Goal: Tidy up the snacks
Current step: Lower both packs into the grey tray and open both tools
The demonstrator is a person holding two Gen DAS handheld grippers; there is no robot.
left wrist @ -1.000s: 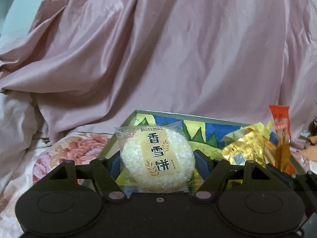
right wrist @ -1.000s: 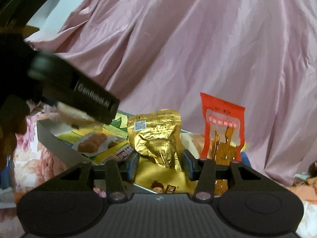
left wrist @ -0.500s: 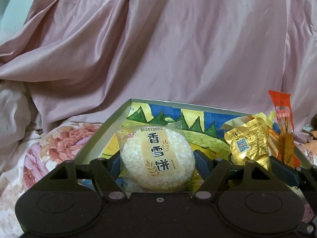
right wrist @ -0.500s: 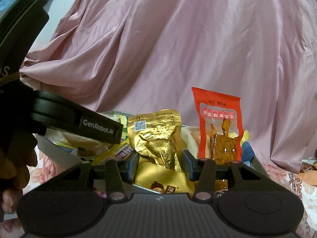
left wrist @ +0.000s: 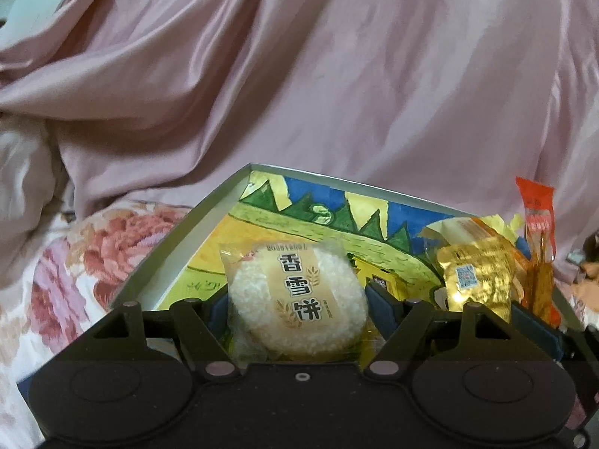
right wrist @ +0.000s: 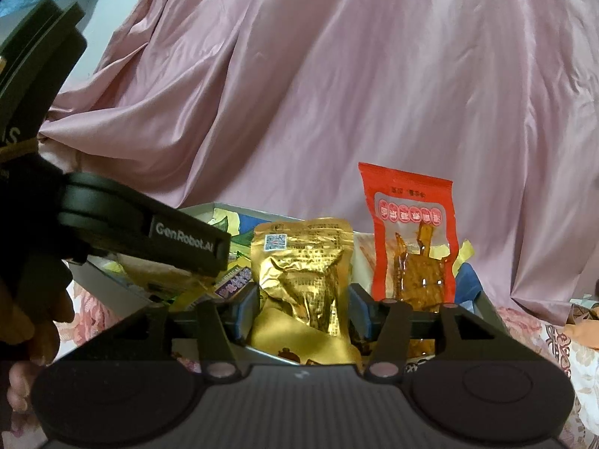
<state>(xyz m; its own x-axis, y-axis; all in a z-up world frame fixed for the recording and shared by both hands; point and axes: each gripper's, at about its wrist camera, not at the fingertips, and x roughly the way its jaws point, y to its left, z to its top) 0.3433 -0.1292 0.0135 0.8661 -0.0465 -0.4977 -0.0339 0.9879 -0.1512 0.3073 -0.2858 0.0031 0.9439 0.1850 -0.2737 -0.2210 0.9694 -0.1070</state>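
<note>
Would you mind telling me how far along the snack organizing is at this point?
Partly done. Several packets, including a red pouch, already stand in the box. In hand: the left gripper has its jaws shut on a rice cracker over the box's bare left part, and the right gripper holds a gold packet at the box. Left: releasing both. Whether more snacks wait outside is not visible.
</note>
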